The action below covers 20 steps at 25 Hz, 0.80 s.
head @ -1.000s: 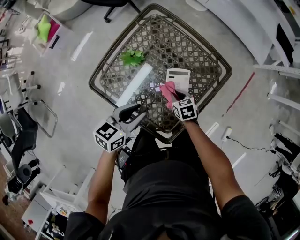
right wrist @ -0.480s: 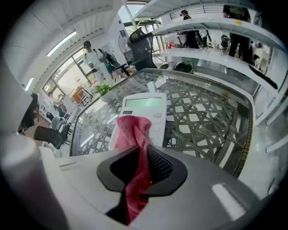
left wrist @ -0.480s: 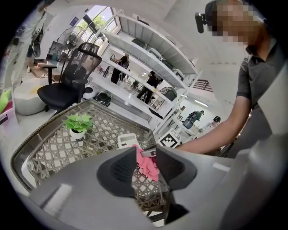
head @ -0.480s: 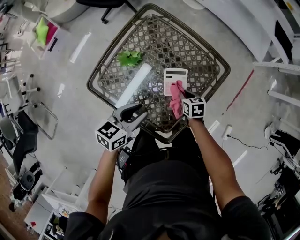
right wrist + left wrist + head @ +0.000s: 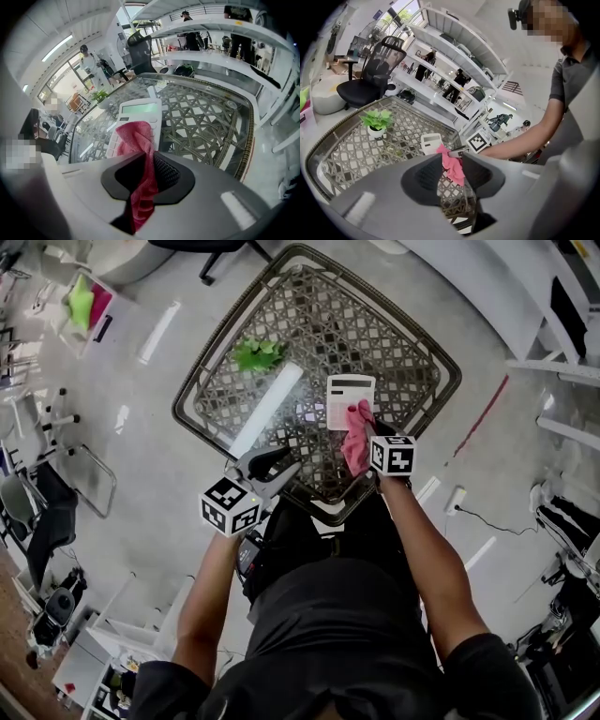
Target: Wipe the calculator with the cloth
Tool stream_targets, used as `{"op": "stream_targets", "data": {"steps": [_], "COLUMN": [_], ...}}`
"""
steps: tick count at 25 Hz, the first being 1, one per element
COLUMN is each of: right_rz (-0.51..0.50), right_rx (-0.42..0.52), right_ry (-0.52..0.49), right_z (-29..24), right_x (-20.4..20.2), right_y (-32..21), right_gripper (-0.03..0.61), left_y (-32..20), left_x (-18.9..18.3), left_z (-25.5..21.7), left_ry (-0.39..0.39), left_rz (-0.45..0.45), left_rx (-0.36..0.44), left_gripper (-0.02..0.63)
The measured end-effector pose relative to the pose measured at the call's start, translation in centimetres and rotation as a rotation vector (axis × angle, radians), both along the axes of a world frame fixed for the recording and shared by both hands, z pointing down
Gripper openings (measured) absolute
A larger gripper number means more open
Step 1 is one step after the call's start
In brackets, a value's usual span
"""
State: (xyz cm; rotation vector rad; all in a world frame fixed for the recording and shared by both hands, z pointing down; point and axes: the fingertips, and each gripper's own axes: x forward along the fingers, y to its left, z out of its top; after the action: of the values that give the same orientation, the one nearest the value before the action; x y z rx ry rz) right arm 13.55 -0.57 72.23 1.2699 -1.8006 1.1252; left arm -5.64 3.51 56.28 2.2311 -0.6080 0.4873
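Grey concrete floor (image 5: 141, 446) all around, with a glass-topped wicker table (image 5: 375, 324) in the middle. On it, left to right: a small potted plant (image 5: 258, 354), a long white bar (image 5: 267, 411), then the calculator (image 5: 349, 395). My left gripper (image 5: 274, 467) hangs over the near edge, jaws spread, nothing in them. My right gripper (image 5: 367, 430) is clamped on the pink cloth (image 5: 356, 439), bunched over the calculator's near end. White shelving (image 5: 487, 277) runs along the right.
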Motion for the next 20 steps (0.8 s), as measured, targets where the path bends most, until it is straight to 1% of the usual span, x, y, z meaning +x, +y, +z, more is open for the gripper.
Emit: {"op": "stream_targets", "data": {"steps": [6, 15, 17, 20], "right_rz": [0.028, -0.021, -0.046, -0.117], "right_rx": [-0.006, 0.015, 0.025, 0.048], "right_ry": [0.051, 0.109, 0.105, 0.084], "right_z": [0.2, -0.2, -0.4, -0.7], "right_x": [1.8, 1.0, 0.4, -1.8], "right_y": [-0.8, -1.8, -1.9, -2.2], "right_gripper": [0.051, 0.049, 0.051, 0.051], "left_y": [-0.3, 0.4, 0.6, 0.8], "left_x": [-0.6, -1.4, -1.5, -1.7], "left_z": [0.5, 2.1, 2.4, 2.7], "left_ry": [-0.005, -0.023, -0.023, -0.025], "left_rz": [-0.008, -0.017, -0.021, -0.025], "left_rx": [-0.010, -0.041, -0.048, -0.053], "left_gripper": [0.169, 0.169, 0.169, 0.169]}}
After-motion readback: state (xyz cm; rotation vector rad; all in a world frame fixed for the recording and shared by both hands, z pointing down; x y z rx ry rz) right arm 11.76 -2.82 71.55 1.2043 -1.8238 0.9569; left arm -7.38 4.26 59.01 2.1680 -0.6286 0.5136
